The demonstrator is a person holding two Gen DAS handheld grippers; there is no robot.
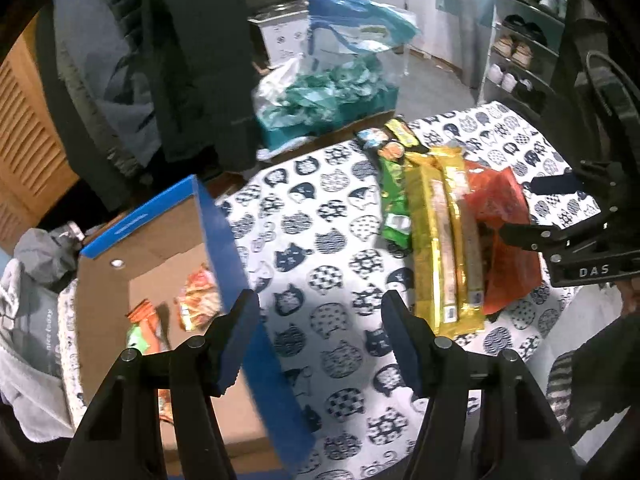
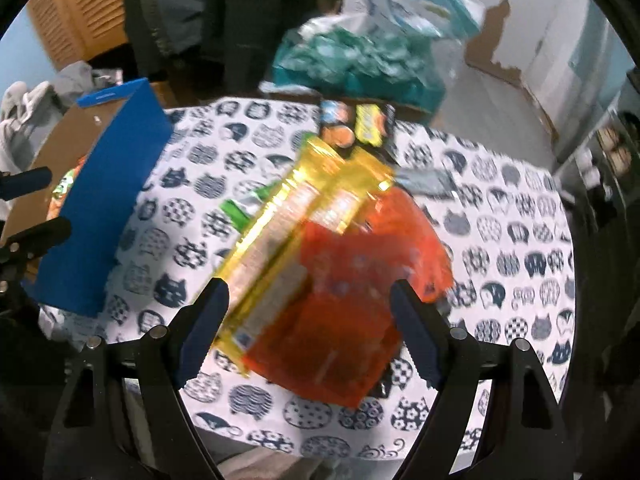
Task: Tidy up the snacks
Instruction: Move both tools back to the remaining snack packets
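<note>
I am partway through sorting the snacks: a few packets are already lying inside the blue cardboard box (image 1: 216, 240) at the left of the desk (image 1: 320, 240), an orange-and-white one (image 1: 198, 298) and another orange-and-green one (image 1: 144, 328) among them, while most of the pile is still waiting on the cat-print cloth. What is left sits in a loose fan to the right of the box: a green packet (image 1: 394, 204), two long yellow packets (image 1: 440, 248) overlapping each other, an orange-red bag (image 2: 344, 312) lying partly over the yellow ones, and a dark packet with bright print (image 1: 390, 138) at the far end of the row. I am holding my left gripper (image 1: 318, 340) spread wide and carrying nothing, hovering over the box's near wall and the cloth beside it. I am bringing my right gripper (image 2: 308, 328) in over the orange-red bag with its jaws also released wide, one finger on either side of the bag and the yellow packets' near ends; the view is blurred, so I cannot tell whether the pads are touching the wrappers yet, but nothing is gripped. I am judging the orange-red bag to be the next one to go into the box
</note>
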